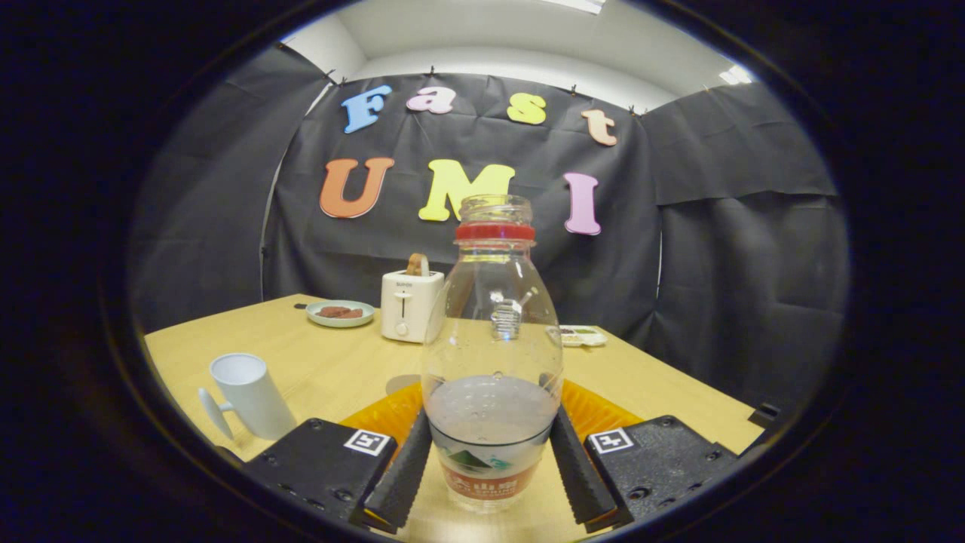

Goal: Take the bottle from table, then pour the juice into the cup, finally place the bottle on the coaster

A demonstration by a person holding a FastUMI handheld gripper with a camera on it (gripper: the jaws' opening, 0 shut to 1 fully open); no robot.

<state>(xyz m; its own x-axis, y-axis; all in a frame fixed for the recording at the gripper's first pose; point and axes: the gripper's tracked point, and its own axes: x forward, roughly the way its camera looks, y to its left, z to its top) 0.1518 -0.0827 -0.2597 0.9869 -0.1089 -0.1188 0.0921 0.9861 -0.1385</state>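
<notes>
Hand-held gripper [490, 464] is closed round the bottle [491, 354], both fingers pressed on its lower sides, one each side at label level. Bottle is clear plastic, upright, no cap, red ring at the neck; it stands between the fingers w/ its base seeming to sit on the wooden surface [317, 362], though contact is hard to judge. Inside: pale greyish juice, filling approx the lower third, droplets on the wall above the liquid.

Just behind the bottle, showing either side of it: orange coaster [595, 411] w/ ribbed edge, flat on the surface. Left of the bottle, near the left finger: white cup [252, 396], handle twd the viewer, leaning in the fisheye; contents can't be made out.

Beyond the bottle, to its left: white toaster [409, 304] w/ a slice sticking up from the slot. Further left: a light plate [341, 313] w/ dark reddish-brown food. Right of the bottle at the far edge: a small white tray [584, 336], contents too small to tell.
</notes>
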